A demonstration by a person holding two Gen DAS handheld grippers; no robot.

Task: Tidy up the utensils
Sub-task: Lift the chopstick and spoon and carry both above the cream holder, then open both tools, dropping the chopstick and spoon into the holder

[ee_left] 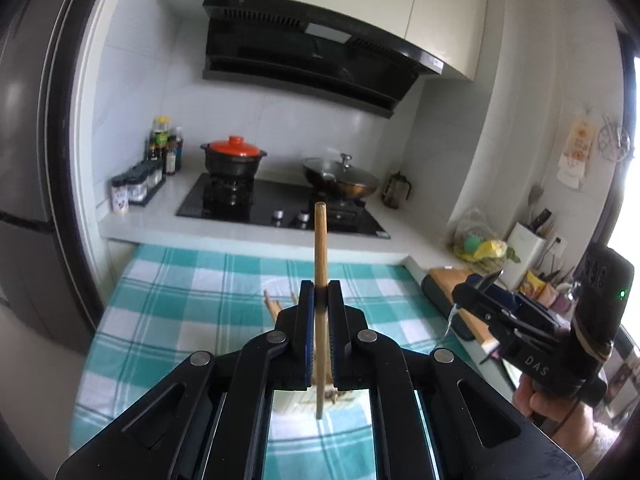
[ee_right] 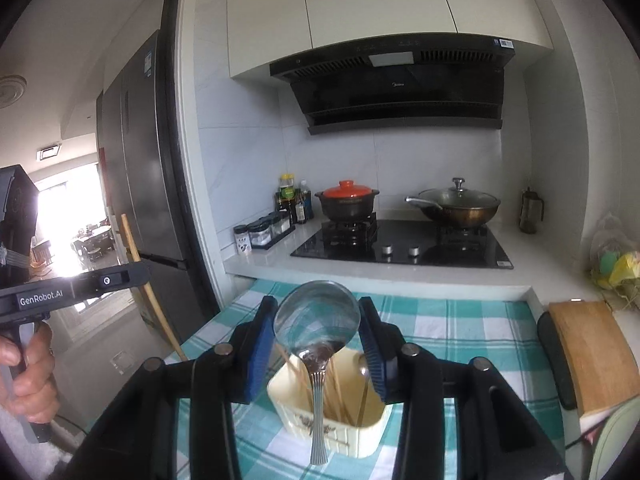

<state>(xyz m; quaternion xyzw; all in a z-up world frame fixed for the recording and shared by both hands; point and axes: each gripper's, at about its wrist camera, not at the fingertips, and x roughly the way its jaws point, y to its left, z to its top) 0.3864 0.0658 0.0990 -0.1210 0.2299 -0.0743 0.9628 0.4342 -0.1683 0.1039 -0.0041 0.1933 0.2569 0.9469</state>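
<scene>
Below, chopsticks (ee_right: pixel 340 386) in cream holder (ee_right: pixel 360 436).

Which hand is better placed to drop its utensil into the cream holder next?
Right, probably. The right gripper holds the spoon with its handle hanging over the open cream holder. The left gripper holds a wooden stick off to the side.

- White tiled wall (ee_right: pixel 248 152) behind a black hob (ee_right: pixel 404 242)
- Black hood (ee_right: pixel 396 80) under cream cupboards (ee_right: pixel 380 0)
- Grey fridge (ee_right: pixel 136 152) at left, beside a bright doorway (ee_right: pixel 72 216)
- Green checked cloth (ee_left: pixel 180 300) over the table
- White counter (ee_right: pixel 400 276) runs along the wall
</scene>
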